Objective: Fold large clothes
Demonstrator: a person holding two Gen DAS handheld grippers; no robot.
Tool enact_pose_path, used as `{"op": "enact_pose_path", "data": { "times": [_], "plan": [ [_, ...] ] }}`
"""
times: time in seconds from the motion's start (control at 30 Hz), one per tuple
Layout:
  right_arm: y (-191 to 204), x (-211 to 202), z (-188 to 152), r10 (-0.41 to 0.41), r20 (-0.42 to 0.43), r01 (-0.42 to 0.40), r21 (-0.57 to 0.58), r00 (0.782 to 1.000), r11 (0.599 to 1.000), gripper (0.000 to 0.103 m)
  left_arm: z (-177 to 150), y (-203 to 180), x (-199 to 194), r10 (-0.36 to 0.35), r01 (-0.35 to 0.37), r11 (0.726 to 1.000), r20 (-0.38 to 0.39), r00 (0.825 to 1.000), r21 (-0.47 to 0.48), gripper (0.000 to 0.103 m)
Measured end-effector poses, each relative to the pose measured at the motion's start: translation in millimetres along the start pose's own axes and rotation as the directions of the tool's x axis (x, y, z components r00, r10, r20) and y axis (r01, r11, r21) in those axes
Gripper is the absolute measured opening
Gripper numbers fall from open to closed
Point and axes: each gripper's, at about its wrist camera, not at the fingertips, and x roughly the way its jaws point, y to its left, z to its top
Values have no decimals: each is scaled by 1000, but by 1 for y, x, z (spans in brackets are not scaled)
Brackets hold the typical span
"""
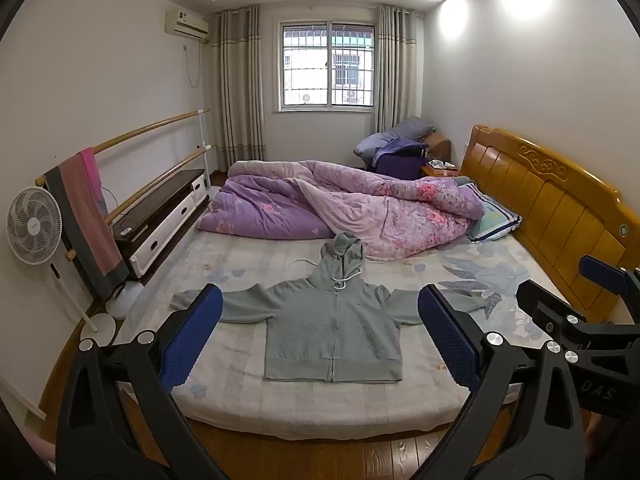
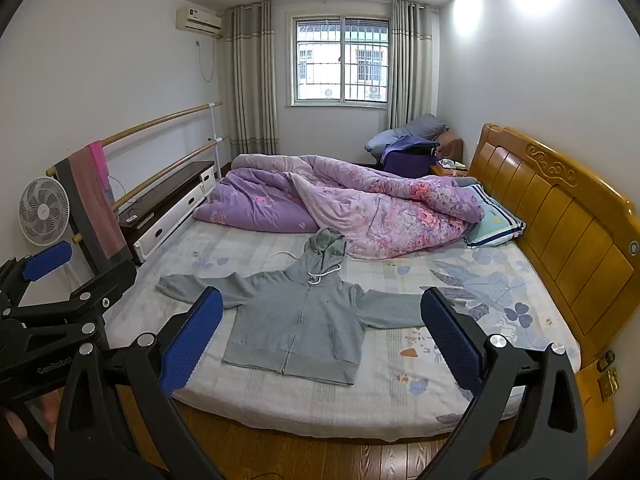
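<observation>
A grey zip hoodie [image 1: 334, 320] lies flat, front up, on the bed [image 1: 240, 360], sleeves spread to both sides and hood pointing away; it also shows in the right wrist view [image 2: 298, 328]. My left gripper [image 1: 320, 332] is open and empty, held above the bed's near edge in front of the hoodie. My right gripper [image 2: 320, 332] is open and empty too, beside the left one; its blue pads show at the right of the left wrist view [image 1: 604, 276]. Neither gripper touches the hoodie.
A rumpled purple floral quilt [image 1: 340, 204] and a pillow [image 1: 496, 220] fill the far half of the bed. A wooden headboard [image 1: 560, 208] stands on the right. A fan [image 1: 34, 226], a towel rail and a low cabinet [image 1: 160, 216] stand on the left. Wooden floor lies below.
</observation>
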Motion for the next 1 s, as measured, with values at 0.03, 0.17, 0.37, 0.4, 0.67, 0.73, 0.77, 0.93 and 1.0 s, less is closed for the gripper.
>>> {"op": "enact_pose_path", "data": {
  "times": [0.03, 0.17, 0.37, 0.4, 0.67, 0.73, 0.77, 0.93, 1.0],
  "plan": [
    [0, 0, 0, 2, 0, -2, 2, 1000, 1000, 96, 0, 0, 0, 0, 0, 1000, -2, 1000, -1, 98],
    [0, -1, 0, 4, -5, -4, 1, 1000, 1000, 96, 0, 0, 0, 1, -1, 1000, -6, 1000, -1, 98],
    [4, 2, -1, 5, -9, -5, -1, 1000, 1000, 96, 0, 4, 3, 0, 0, 1000, -10, 1000, -4, 98],
    [2, 2, 0, 3, -11, -3, 0, 1000, 1000, 96, 0, 5, 3, 1, -1, 1000, -8, 1000, -4, 98],
    [7, 8, -3, 4, -17, -4, 4, 1000, 1000, 96, -1, 7, 9, 5, -5, 1000, -8, 1000, -1, 98],
    [6, 8, -3, 6, -17, -6, 4, 1000, 1000, 96, -1, 8, 10, 4, -4, 1000, -8, 1000, -1, 98],
    [6, 8, -3, 6, -16, -6, 4, 1000, 1000, 96, -1, 7, 10, 4, -4, 1000, -8, 1000, -1, 98],
    [4, 12, 0, 4, -20, -4, 10, 1000, 1000, 96, 0, 11, 10, 7, -7, 1000, -9, 1000, -1, 98],
    [3, 13, 0, 5, -21, -4, 12, 1000, 1000, 96, 0, 14, 10, 9, -9, 1000, -7, 1000, 0, 98]
  ]
}}
